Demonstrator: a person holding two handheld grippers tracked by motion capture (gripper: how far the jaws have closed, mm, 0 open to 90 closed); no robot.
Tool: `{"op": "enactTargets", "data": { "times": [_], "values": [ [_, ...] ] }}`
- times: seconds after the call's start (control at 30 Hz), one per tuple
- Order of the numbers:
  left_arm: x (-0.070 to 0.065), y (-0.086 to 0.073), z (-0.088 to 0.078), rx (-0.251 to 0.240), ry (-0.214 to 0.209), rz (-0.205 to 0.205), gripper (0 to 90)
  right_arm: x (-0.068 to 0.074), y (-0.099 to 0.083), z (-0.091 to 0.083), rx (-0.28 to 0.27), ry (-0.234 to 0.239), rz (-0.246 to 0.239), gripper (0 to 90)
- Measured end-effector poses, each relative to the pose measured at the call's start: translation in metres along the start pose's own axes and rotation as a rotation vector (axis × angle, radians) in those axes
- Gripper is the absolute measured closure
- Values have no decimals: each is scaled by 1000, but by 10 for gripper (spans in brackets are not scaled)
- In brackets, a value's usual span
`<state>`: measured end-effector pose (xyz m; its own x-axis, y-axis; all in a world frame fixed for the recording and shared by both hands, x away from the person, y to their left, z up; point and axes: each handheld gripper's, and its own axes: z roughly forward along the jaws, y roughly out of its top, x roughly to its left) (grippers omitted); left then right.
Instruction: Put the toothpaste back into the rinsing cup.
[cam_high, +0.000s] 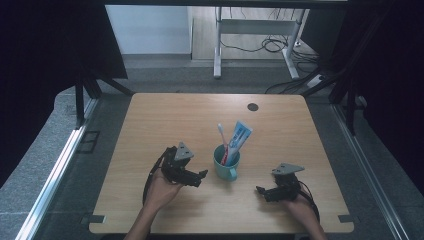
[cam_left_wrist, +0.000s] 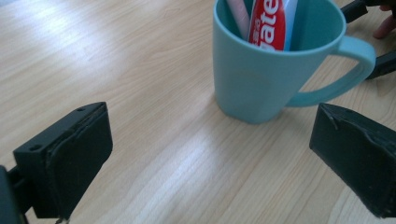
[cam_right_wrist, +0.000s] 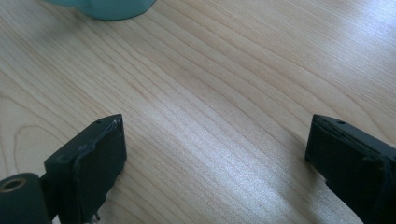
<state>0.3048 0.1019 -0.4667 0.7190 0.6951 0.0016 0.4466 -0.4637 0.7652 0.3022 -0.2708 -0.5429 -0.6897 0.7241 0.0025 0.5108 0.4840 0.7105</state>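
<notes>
The teal mug (cam_high: 226, 163), holding a toothpaste tube (cam_high: 240, 137) and a toothbrush (cam_high: 222, 140), stands on the wooden table (cam_high: 165, 120) between the left gripper (cam_high: 201, 176) and right gripper (cam_high: 261, 192), both spread wide and empty.

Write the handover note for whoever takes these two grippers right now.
Left tongs: open, holding nothing, low over the table, aimed at the teal mug just ahead.
Right tongs: open, holding nothing, on the mug's other side.
Mug: upright near the table's middle, handle toward the person. Toothbrush and toothpaste tube stand inside it.
Done: both items are in the mug.
Left: nothing gripped yet; probably grasp the mug or an item next.
</notes>
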Motion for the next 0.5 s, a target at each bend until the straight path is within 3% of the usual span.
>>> {"op": "enactTargets", "data": {
  "times": [0.5],
  "values": [
    [6, -28, -10, 3, 18, -48, 0, 0, 0, 0, 0, 0, 0, 51]
  ]
}}
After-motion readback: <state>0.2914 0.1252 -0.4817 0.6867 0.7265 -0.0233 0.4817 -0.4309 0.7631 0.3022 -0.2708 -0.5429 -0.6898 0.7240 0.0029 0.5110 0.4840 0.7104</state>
